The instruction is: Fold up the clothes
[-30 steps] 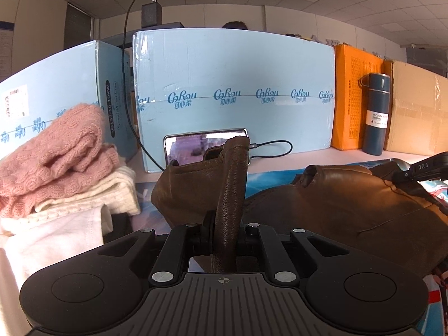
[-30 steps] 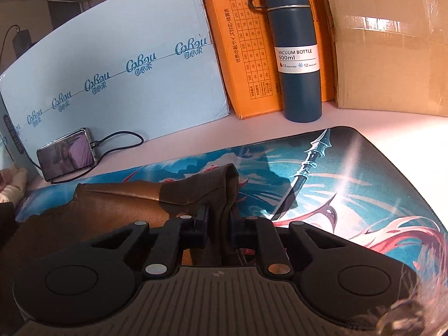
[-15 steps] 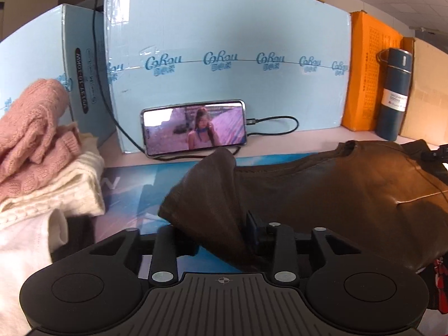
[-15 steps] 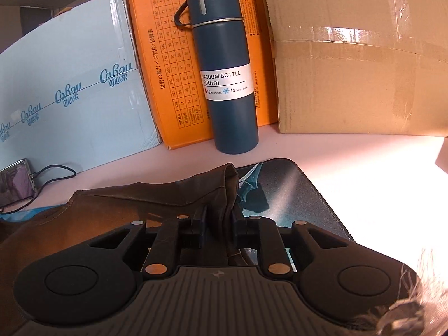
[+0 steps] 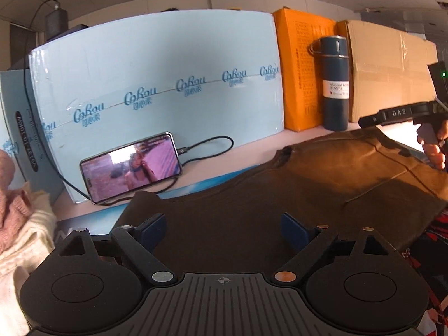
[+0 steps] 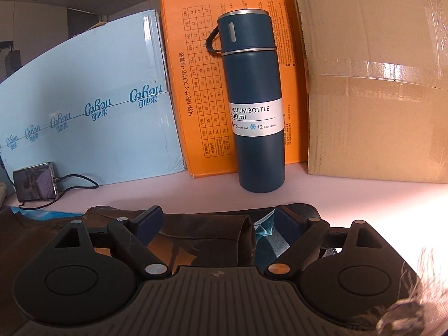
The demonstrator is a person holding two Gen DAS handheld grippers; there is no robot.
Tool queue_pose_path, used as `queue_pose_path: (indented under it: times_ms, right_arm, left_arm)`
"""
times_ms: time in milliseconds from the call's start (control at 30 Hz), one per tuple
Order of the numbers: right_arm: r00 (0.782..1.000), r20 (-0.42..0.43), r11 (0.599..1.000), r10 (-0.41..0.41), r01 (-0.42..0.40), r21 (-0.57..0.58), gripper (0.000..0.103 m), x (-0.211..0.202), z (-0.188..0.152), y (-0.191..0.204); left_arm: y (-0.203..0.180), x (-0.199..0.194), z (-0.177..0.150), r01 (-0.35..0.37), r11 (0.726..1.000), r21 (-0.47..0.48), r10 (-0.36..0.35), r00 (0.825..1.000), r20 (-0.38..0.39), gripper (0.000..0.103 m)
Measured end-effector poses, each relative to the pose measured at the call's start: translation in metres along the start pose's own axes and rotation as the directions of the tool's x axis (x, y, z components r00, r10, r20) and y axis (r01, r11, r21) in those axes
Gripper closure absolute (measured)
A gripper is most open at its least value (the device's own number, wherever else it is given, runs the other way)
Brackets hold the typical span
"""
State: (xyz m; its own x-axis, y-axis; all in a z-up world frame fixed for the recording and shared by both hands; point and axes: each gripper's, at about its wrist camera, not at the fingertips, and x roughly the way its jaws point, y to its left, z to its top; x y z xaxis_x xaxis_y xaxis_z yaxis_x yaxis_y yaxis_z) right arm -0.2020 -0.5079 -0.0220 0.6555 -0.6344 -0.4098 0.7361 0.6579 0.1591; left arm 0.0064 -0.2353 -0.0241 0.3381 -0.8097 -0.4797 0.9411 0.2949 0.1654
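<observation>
Boxes are lined along the desk's back edge, a vacuum bottle [image 6: 254, 117] before them. Across the lower frame a brown garment [image 5: 294, 196] is spread flat, released; left gripper [image 5: 224, 231] and right gripper [image 6: 217, 219] jaws have just been opened wide.

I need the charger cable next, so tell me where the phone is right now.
In the left wrist view the phone leans on the light blue box at left, behind the brown garment.
</observation>
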Motion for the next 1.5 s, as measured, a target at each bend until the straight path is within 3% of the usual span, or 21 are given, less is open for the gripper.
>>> queue_pose_path:
  times_ms: [267,433,567,767,900,1000,1067,1100,1133,1233,1367,1500]
  right_arm:
    - [0.996,-0.011,0.995,0.094,-0.094,-0.025,0.017,0.004,0.0,0.005]
    - [0.99,-0.011,0.983,0.141,-0.142,-0.115,0.017,-0.003,-0.004,0.019]
    - [0.995,-0.055,0.986,0.077,-0.085,-0.145,0.017,0.006,-0.003,0.019]
    - [0.985,-0.138,0.983,0.102,-0.121,-0.137,0.017,0.026,-0.001,0.013]
    - [0.981,-0.088,0.963,0.174,-0.188,-0.194,0.017,0.011,-0.002,0.023]
    - [0.958,-0.055,0.931,0.281,-0.286,-0.227,0.026,-0.005,0.0,0.029]
    - [0.946,-0.068,0.915,0.318,-0.325,-0.239,0.042,-0.007,0.001,0.033]
    - [0.946,-0.079,0.915,0.314,-0.324,-0.243,0.055,-0.004,0.001,0.034]
    - [0.956,-0.085,0.925,0.28,-0.293,-0.242,0.058,0.001,0.002,0.033]
    - [0.982,-0.103,0.959,0.159,-0.179,-0.218,0.057,0.017,0.002,0.022]
    - [0.974,-0.116,0.964,0.195,-0.213,-0.162,0.056,0.026,0.004,0.009]
    - [0.973,-0.164,0.975,0.164,-0.185,-0.123,0.055,0.039,0.005,0.002]
  left_arm:
    - [0.004,0.02,-0.007,0.013,1.0,-0.02,-0.015,0.995,-0.098,0.011]
    - [0.006,0.019,-0.008,0.018,0.999,-0.03,-0.021,0.995,-0.102,0.01]
    - [0.006,0.019,-0.008,0.018,0.999,-0.03,-0.021,0.994,-0.104,0.01]
    - [0.006,0.02,-0.007,0.021,0.999,-0.034,-0.025,0.994,-0.109,0.01]
    - [0.009,0.021,-0.008,0.03,0.998,-0.052,-0.036,0.993,-0.113,0.009]
    - [0.01,0.021,-0.009,0.035,0.998,-0.06,-0.042,0.993,-0.113,0.009]
    - [0.011,0.021,-0.009,0.039,0.997,-0.066,-0.046,0.992,-0.114,0.009]
    - [0.011,0.021,-0.009,0.039,0.997,-0.067,-0.047,0.992,-0.114,0.009]
    - [0.011,0.021,-0.009,0.04,0.997,-0.068,-0.047,0.992,-0.115,0.009]
    - [0.01,0.021,-0.009,0.038,0.997,-0.066,-0.045,0.992,-0.115,0.009]
    - [0.01,0.021,-0.009,0.037,0.997,-0.065,-0.045,0.992,-0.115,0.009]
    - [0.01,0.021,-0.009,0.038,0.997,-0.066,-0.045,0.992,-0.115,0.009]
